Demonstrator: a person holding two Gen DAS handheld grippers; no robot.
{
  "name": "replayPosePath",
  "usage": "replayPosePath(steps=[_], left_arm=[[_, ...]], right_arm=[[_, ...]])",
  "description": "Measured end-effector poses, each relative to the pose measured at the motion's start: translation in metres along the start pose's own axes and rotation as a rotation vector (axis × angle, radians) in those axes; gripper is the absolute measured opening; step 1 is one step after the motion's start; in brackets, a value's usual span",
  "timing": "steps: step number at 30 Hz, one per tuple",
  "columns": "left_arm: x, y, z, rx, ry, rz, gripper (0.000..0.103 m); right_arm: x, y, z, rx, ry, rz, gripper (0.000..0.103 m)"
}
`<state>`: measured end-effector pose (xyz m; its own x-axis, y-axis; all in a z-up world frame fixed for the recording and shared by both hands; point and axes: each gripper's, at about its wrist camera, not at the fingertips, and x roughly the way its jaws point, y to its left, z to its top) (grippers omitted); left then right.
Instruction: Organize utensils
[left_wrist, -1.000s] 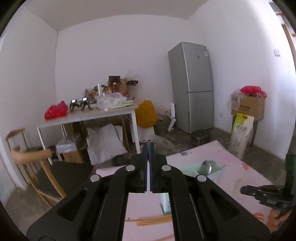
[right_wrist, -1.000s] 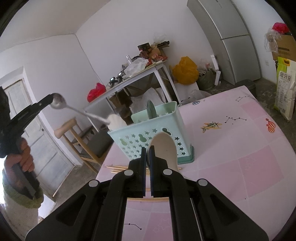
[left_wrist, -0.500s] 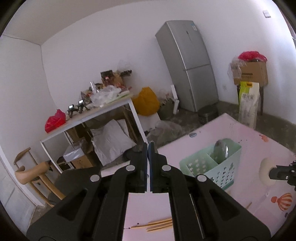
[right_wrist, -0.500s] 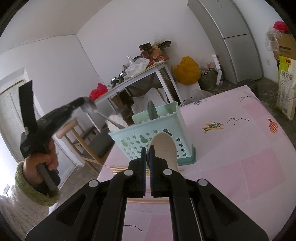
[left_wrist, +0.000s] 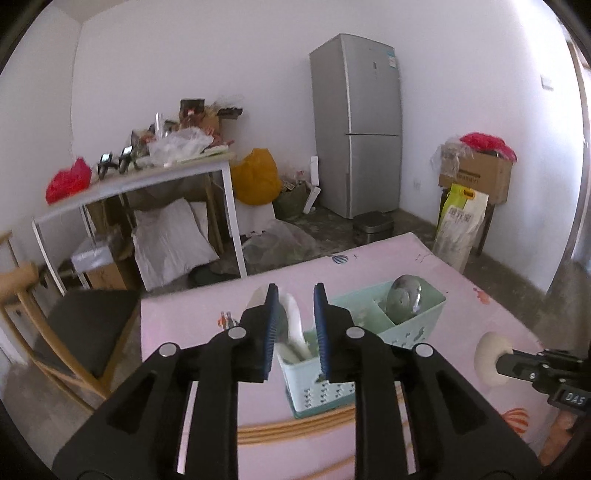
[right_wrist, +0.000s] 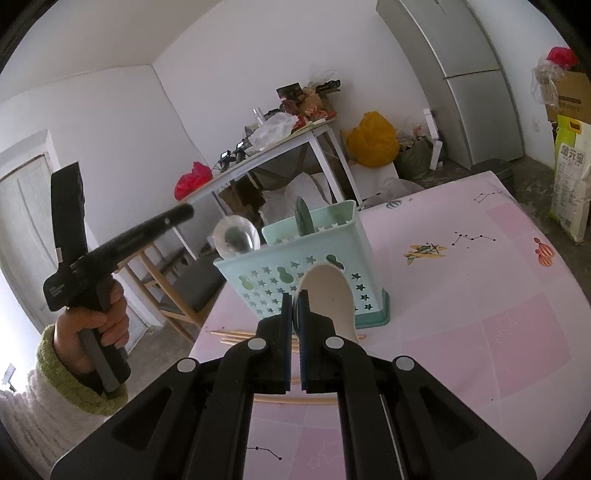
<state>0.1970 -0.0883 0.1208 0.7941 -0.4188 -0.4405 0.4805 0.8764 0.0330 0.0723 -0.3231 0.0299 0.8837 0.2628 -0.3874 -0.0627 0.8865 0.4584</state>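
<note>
A mint green utensil basket (left_wrist: 369, 350) (right_wrist: 306, 280) stands on the pink table. My left gripper (left_wrist: 295, 325) is open just above the basket's near compartment, where a metal spoon (left_wrist: 291, 325) (right_wrist: 236, 238) now stands with its bowl up. Another metal spoon (left_wrist: 404, 301) stands in the far compartment. My right gripper (right_wrist: 294, 306) is shut on a white ceramic spoon (right_wrist: 328, 291), held in front of the basket; it also shows in the left wrist view (left_wrist: 489, 358). Wooden chopsticks (left_wrist: 295, 428) (right_wrist: 236, 336) lie on the table by the basket.
The pink tablecloth (right_wrist: 461, 295) has free room right of the basket. A wooden chair (left_wrist: 55, 332) stands at the table's left edge. A cluttered white table (left_wrist: 147, 177), a fridge (left_wrist: 358, 125) and boxes stand behind.
My left gripper came down over the basket and opened, letting go of the metal spoon, which now stands in the basket. My right gripper has stayed in place with the white spoon.
</note>
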Motion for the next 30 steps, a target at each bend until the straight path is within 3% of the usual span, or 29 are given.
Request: replayPosePath(steps=[4, 10, 17, 24, 30], left_arm=[[-0.008, 0.018, -0.021, -0.096, 0.033, -0.006, 0.028], [-0.015, 0.038, -0.084, -0.245, 0.163, 0.008, 0.038], [-0.021, 0.044, -0.142, -0.317, 0.270, 0.024, 0.047], [-0.026, 0.042, -0.153, -0.337, 0.272, 0.030, 0.053], [-0.028, 0.038, -0.160, -0.307, 0.273, 0.030, 0.056]], right_arm=[[-0.002, 0.000, 0.001, -0.003, -0.003, -0.012, 0.003], [-0.015, 0.001, 0.015, -0.011, -0.030, -0.003, 0.003], [-0.037, 0.012, 0.063, -0.028, -0.124, 0.084, 0.003], [-0.050, 0.027, 0.125, -0.036, -0.225, 0.221, 0.003], [-0.022, 0.030, 0.161, -0.001, -0.233, 0.315, 0.003]])
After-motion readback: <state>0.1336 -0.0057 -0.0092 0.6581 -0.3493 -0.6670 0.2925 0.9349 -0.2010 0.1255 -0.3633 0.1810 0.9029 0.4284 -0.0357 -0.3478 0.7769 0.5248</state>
